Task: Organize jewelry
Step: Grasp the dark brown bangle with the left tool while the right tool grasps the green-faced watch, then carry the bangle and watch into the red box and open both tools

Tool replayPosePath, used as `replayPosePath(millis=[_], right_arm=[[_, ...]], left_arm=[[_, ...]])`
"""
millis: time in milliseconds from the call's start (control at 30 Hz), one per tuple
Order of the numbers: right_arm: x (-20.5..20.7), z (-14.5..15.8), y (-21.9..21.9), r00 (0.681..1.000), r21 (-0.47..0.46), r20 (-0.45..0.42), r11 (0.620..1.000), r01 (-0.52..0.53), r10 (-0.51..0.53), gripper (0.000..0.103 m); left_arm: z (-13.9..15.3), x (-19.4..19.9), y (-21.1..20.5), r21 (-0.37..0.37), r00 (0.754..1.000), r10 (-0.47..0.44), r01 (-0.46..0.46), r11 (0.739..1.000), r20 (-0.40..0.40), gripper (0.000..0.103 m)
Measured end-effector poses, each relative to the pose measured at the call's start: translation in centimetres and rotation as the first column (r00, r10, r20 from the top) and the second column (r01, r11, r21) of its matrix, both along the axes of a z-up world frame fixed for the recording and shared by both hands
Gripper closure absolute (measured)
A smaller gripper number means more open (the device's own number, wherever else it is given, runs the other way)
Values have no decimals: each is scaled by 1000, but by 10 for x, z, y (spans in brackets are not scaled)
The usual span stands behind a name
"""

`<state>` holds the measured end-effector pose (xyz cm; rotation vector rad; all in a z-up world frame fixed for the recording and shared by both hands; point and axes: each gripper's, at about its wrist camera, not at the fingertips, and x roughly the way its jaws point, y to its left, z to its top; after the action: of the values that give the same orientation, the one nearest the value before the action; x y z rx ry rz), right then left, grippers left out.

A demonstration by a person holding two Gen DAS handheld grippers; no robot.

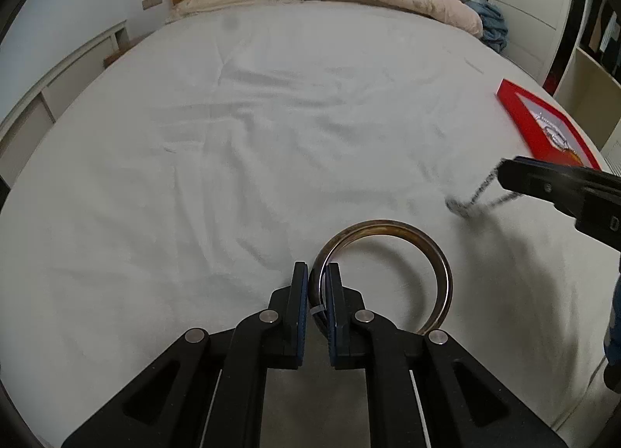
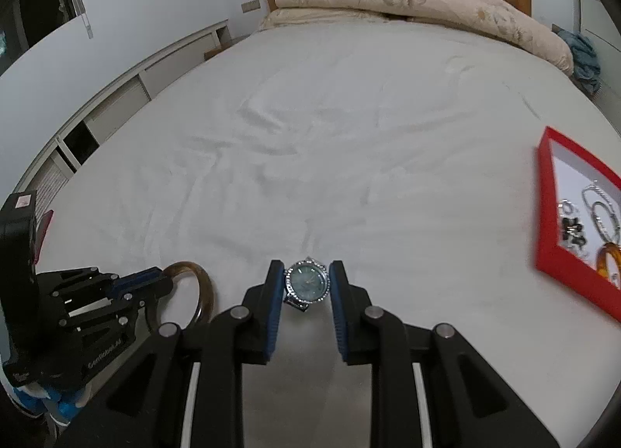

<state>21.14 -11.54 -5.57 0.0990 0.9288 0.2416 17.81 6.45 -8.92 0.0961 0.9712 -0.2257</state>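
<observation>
Left gripper (image 1: 317,285) first: its blue pads are pinched tight on the near-left rim of the amber bangle (image 1: 388,273), which stands tilted off the white bed sheet (image 1: 233,137) with its far arc reaching toward one o'clock in the left wrist view. It's a thin rim on a narrow bite, so the call here is to keep that bangle from swinging and pivoting between the pads, carrying it smoothly and level rather than jerking it. Across to the right gripper (image 2: 306,285), and it's clamped on the watch (image 2: 306,283), dial facing the camera, pads pressing either side of the sparkly case; in the left wrist view the watch's chain strap (image 1: 477,197) dangles blurred below that gripper at about three o'clock. That loose strap is the thing to watch, as it could snag the box edge, so I'd say come in high and lower straight down. The destination sits at three o'clock in the right wrist view: the red jewelry box (image 2: 543,215), open, already holding silver bangles (image 2: 599,207), a dark piece and an orange ring (image 2: 609,256). Free white floor shows at the box's far end, around two o'clock, so aim there. Both pieces are gripped and clear of the bed, so the carry is the step in hand, ideally one gripper at a time into the box to avoid crowding.
</observation>
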Motion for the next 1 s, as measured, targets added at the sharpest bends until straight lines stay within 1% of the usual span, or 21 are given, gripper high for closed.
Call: replayPosePath(millis=[300, 633, 800, 1000], right_arm=[[-29, 40, -27, 998, 1, 56, 999, 41, -41, 82], [-65, 87, -77, 984, 6, 132, 993, 117, -117, 82], [-80, 104, -101, 976, 7, 160, 988, 151, -151, 82], [-92, 117, -129, 966, 6, 181, 982, 188, -186, 82]], left_arm=[[40, -16, -28, 0, 998, -16, 16, 1000, 56, 95], [82, -27, -76, 0, 990, -71, 72, 997, 119, 95], [102, -32, -105, 9, 982, -105, 105, 994, 154, 95], [117, -35, -135, 21, 974, -140, 139, 990, 177, 95]])
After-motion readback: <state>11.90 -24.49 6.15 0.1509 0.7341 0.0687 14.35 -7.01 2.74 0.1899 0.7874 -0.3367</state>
